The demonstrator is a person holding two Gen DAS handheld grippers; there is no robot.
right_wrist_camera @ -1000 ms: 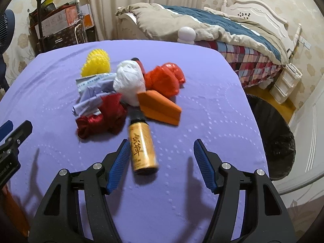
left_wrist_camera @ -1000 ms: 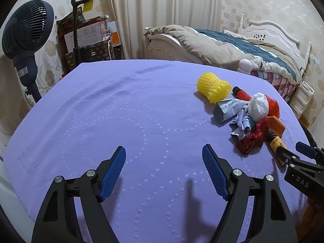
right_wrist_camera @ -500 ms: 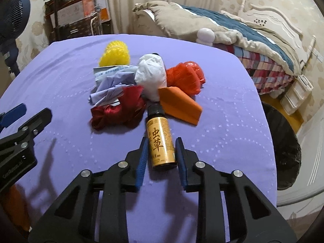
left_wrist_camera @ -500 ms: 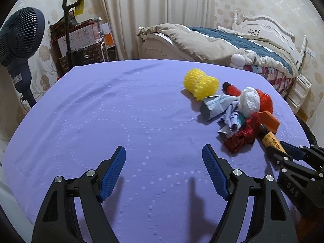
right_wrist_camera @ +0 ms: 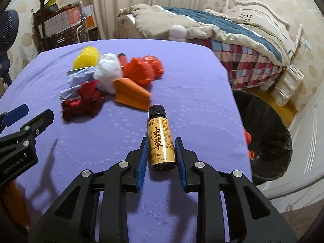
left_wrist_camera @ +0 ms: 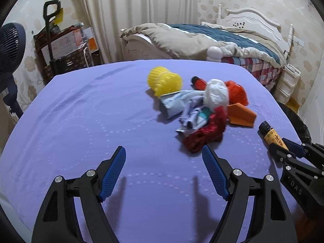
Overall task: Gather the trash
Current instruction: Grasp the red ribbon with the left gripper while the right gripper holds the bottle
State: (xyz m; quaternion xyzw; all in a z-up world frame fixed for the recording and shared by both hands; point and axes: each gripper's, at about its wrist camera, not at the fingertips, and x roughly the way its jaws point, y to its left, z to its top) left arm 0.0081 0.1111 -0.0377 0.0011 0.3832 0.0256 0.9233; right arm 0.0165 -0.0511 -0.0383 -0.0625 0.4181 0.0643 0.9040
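Note:
My right gripper (right_wrist_camera: 160,143) is shut on a small gold bottle (right_wrist_camera: 160,139) with a black cap and holds it above the purple table (right_wrist_camera: 182,77), near its right edge; the bottle also shows in the left wrist view (left_wrist_camera: 273,136). A trash pile lies on the table: yellow foam net (left_wrist_camera: 164,81), white crumpled bag (left_wrist_camera: 215,94), red-orange bag (right_wrist_camera: 141,70), orange wedge box (right_wrist_camera: 131,94), dark red wrapper (left_wrist_camera: 204,135), grey-blue paper (left_wrist_camera: 178,103). My left gripper (left_wrist_camera: 164,158) is open and empty, just short of the pile.
A black-lined trash bin (right_wrist_camera: 269,133) stands on the floor off the table's right edge, with some red scraps inside. A bed (left_wrist_camera: 212,38) is behind the table. A fan (left_wrist_camera: 10,46) and a box cart (left_wrist_camera: 64,48) stand at the far left.
My right gripper closed on the gold bottle, then lifted it and carried it right, away from the pile and toward the bin side. My left gripper stayed open and turned slightly toward the pile.

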